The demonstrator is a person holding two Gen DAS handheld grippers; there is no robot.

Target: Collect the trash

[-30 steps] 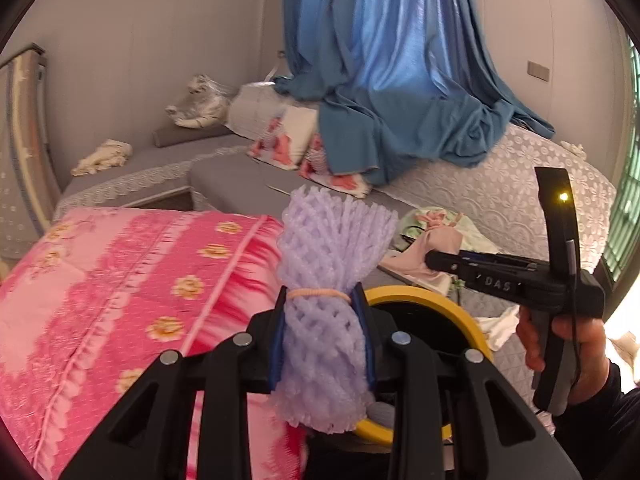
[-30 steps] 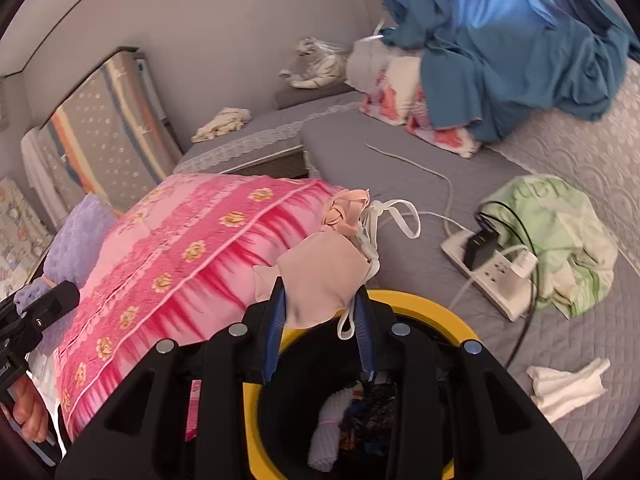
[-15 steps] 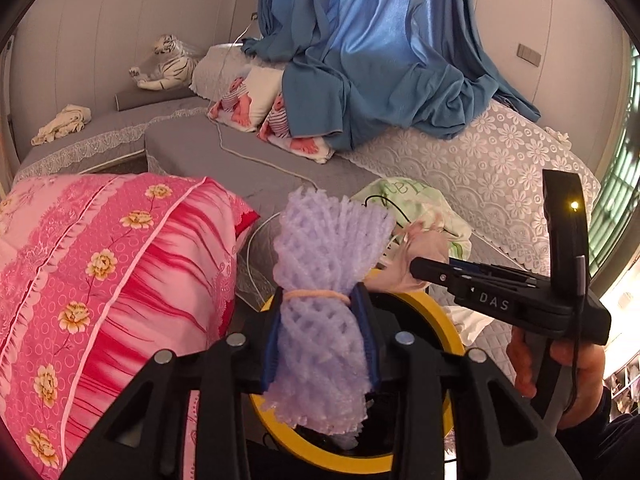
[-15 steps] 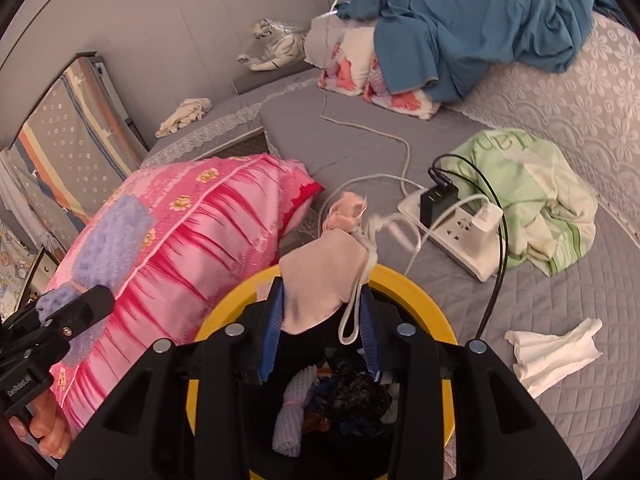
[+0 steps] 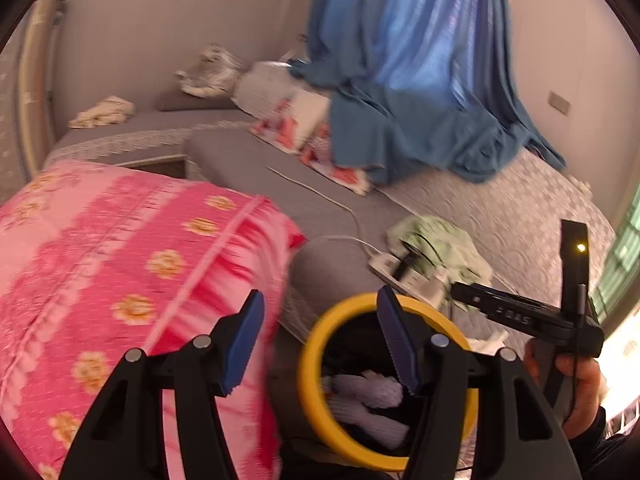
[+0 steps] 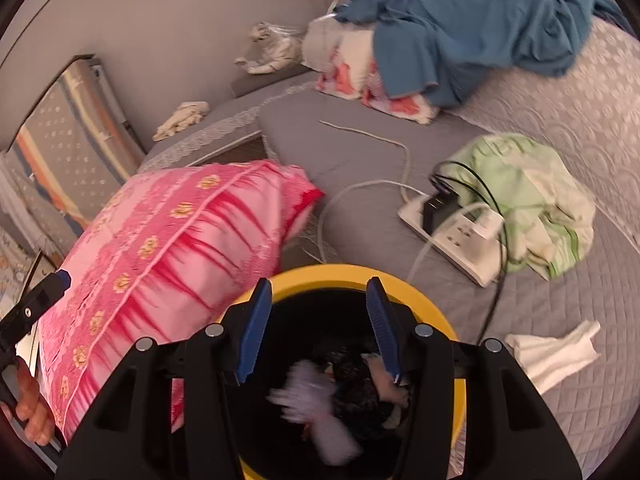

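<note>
Purple foam net (image 5: pixel 366 394) now in yellow-rimmed bin (image 5: pixel 312 364), both tongs emptied.

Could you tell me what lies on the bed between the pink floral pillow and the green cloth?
In the right wrist view, white cables and a white power strip lie between the pink floral pillow and the green cloth.

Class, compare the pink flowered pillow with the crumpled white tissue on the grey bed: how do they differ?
The pink flowered pillow is big, plump and brightly patterned; the crumpled white tissue is small, flat and plain. The pillow lies left of the yellow-rimmed bin; the tissue lies to its right. Both rest on the grey quilted bed, outside the bin.
</note>
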